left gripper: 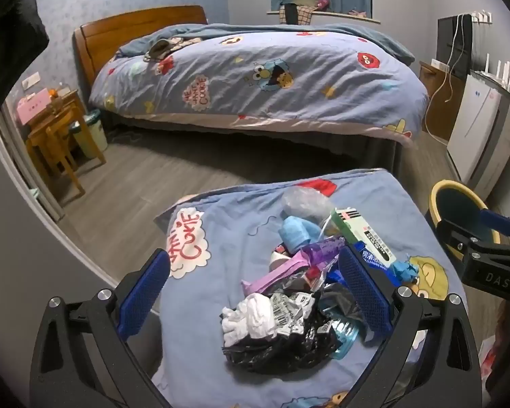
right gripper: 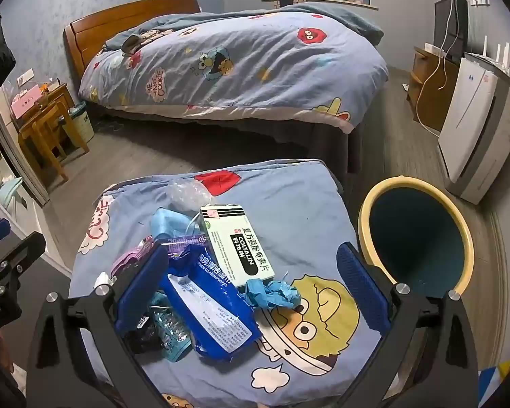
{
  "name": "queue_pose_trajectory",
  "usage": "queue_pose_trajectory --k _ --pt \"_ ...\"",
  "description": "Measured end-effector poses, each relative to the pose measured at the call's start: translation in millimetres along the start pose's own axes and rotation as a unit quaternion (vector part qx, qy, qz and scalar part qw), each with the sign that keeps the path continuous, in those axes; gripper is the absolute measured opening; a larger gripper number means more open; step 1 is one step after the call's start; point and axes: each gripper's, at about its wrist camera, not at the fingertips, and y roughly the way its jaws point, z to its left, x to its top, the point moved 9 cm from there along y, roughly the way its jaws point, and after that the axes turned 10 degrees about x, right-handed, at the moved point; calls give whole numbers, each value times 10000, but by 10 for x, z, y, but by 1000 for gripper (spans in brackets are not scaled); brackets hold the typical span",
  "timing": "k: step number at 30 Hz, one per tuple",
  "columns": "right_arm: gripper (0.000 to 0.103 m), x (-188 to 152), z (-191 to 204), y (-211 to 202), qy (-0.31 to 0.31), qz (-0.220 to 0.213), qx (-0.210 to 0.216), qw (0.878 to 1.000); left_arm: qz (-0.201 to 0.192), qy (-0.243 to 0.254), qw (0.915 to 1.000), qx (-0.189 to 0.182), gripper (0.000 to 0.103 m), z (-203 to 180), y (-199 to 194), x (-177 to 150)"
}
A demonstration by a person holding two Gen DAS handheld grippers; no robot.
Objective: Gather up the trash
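A heap of trash lies on a low surface covered in blue cartoon-print cloth [left gripper: 221,238]. It holds a white crumpled tissue [left gripper: 251,319], a black plastic bag [left gripper: 282,346], a purple wrapper [left gripper: 289,265], a blue mask [left gripper: 299,234] and clear plastic [left gripper: 302,200]. There is also a green-and-white medicine box [right gripper: 238,241], a blue wipes packet [right gripper: 214,306] and a crumpled blue wad [right gripper: 272,292]. My left gripper [left gripper: 255,253] hangs open over the heap, holding nothing. My right gripper [right gripper: 253,250] is open above the packet and box. A yellow-rimmed bin [right gripper: 367,217] stands on the floor to the right.
A large bed [left gripper: 272,78] with the same print fills the far side, with wooden floor [left gripper: 136,176] between. A wooden side table and chair [left gripper: 57,136] with a small pale bin [left gripper: 91,132] stand at left. A white appliance [right gripper: 465,129] stands by the right wall.
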Motion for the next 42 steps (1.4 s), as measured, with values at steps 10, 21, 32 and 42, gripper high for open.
queue_pose_trajectory --k 10,21,32,42 --pt "97 -14 3 10 3 1 4 10000 -3 7 10000 7 98 0 -1 2" --pt "97 -20 3 24 -5 -5 -2 10000 -3 5 10000 9 98 0 0 -1" --pt "97 -24 2 34 4 -2 0 10000 -1 5 10000 11 98 -4 -1 -2" --pt "97 46 3 25 -31 16 4 10000 1 11 10000 4 98 -3 0 1"
